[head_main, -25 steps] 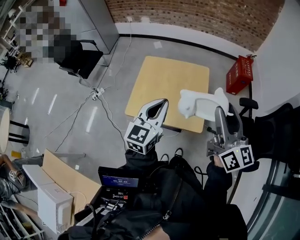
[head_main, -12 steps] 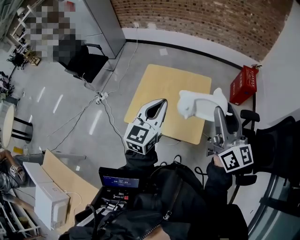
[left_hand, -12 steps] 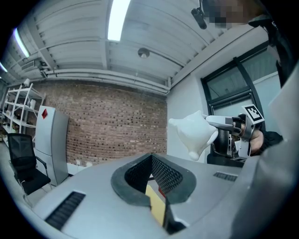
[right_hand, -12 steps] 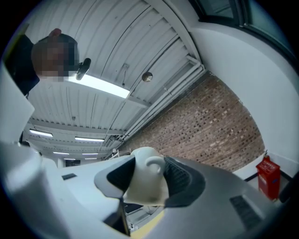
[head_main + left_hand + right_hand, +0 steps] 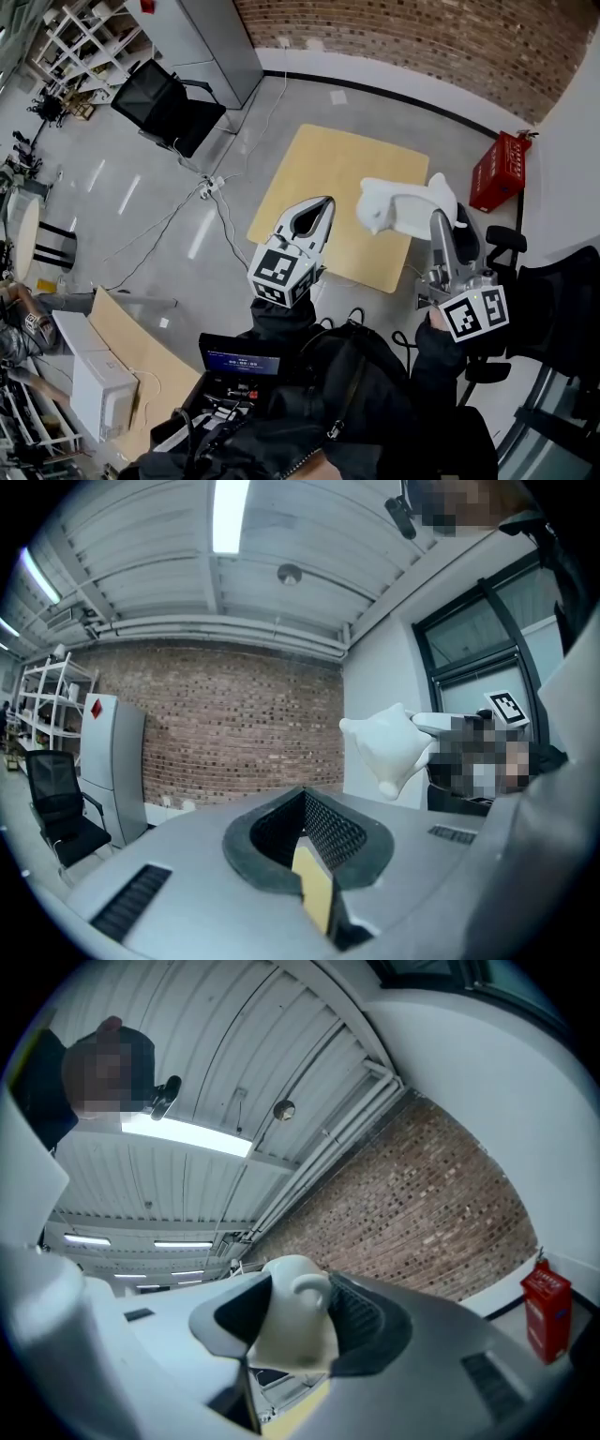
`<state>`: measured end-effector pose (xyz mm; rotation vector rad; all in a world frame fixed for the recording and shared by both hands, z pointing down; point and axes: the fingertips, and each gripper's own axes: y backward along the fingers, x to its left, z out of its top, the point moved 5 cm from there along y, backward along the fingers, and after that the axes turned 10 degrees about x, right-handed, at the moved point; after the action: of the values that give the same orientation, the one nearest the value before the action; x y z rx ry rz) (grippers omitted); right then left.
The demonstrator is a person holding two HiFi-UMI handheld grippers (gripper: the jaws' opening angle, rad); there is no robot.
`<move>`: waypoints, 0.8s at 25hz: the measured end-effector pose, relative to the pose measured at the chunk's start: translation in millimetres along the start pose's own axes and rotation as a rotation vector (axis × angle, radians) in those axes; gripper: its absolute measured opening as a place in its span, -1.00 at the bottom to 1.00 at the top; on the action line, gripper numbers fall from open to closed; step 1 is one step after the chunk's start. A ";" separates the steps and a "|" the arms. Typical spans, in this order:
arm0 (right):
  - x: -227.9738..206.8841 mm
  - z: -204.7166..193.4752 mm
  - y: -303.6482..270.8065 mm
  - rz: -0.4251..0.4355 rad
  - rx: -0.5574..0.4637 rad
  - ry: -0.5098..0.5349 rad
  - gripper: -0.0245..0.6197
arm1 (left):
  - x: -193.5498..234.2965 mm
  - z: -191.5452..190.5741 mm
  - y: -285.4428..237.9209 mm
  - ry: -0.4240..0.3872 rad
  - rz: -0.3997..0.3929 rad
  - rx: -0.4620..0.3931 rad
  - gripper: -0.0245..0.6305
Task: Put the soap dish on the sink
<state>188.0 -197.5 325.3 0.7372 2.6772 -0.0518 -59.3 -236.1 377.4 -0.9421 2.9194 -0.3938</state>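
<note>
right gripper [image 5: 439,223]: clamped on the soap dish, 1 jaw on each side of it, jaws held wide by its body
soap dish [image 5: 398,206]: white and glossy, carried in the air at the tip of the right gripper; it stuck out to the left of the jaws in the head view
soap dish, right gripper view: it filled the gap between the 2 jaws, a rounded knob on its top edge
soap dish, left gripper view: it showed to the right, above and beyond the left gripper's tips, apart from them
left gripper [image 5: 314,216]: jaws together at the tips, nothing between them, only the hollow behind the tips
marker cubes: 1 on each gripper, the left cube [image 5: 281,272] and the right cube [image 5: 475,314], both nearest the person
wooden table [image 5: 323,173]: square, pale top, on the grey floor below and beyond both grippers; the dish overlapped its right edge in the head view
red box [image 5: 500,172]: on the floor right of the table, near the white wall
brick wall [image 5: 422,37]: across the far side of the room
black chair [image 5: 159,103]: upper left, beside a grey cabinet [image 5: 211,37]
cardboard box [image 5: 131,347]: lower left, near the person
</note>
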 end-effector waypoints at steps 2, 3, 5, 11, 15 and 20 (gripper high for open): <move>-4.9 -2.8 -3.5 0.007 0.007 -0.011 -0.31 | 1.6 -1.8 -2.6 0.001 0.012 0.011 -0.92; -7.1 -4.8 -5.2 0.009 0.011 -0.016 -0.31 | 1.9 -3.3 -4.1 0.007 0.015 0.020 -0.92; -10.8 -9.2 -9.1 0.011 0.021 -0.026 -0.31 | 3.8 -7.1 -7.4 0.008 0.019 0.032 -0.92; -14.5 -25.4 -19.9 -0.014 0.060 -0.049 -0.31 | 16.5 -16.5 -12.7 0.033 0.011 0.059 -0.92; -17.2 -34.9 -27.7 -0.023 0.087 -0.062 -0.32 | 26.1 -21.4 -18.1 0.051 0.012 0.074 -0.92; -25.7 -63.4 -40.1 -0.048 0.154 -0.097 -0.32 | 35.6 -44.1 -23.7 0.082 0.011 0.112 -0.92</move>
<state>167.2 -236.5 391.2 0.6974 2.6191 -0.3017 -80.2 -265.4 427.2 -0.9151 2.9367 -0.6026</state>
